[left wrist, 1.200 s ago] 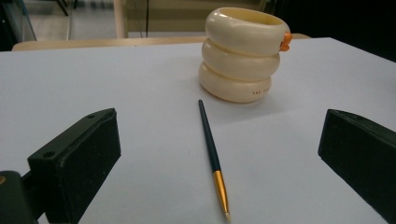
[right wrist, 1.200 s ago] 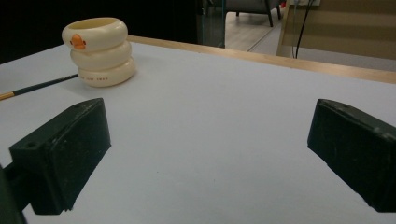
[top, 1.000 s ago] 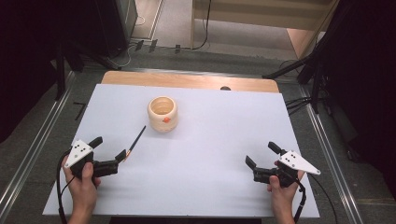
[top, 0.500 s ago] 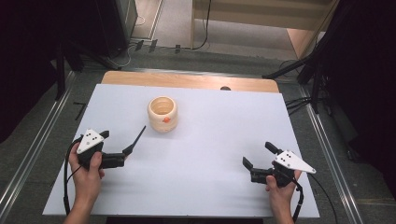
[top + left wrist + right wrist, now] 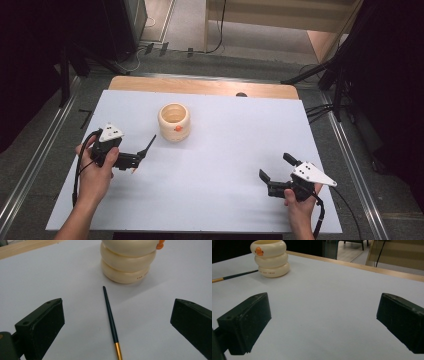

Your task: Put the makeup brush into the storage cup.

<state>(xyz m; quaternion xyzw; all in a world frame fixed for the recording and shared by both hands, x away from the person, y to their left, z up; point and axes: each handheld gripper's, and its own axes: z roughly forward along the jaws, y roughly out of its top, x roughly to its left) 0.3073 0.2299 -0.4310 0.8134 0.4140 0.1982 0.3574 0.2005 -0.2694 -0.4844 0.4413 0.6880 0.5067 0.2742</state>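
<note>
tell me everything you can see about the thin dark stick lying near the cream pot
The stick looks like a slim paintbrush handle: a long dark blue-black shaft tapering to a fine tip, with a gold metal-looking band at the other end. It lies flat on the white table cover, its pointed tip toward the cream ringed pot but stopping short of it. It sits between the open jaws of the left gripper, and neither jaw touches it. What lies beyond the gold band is cut off from view.
</note>
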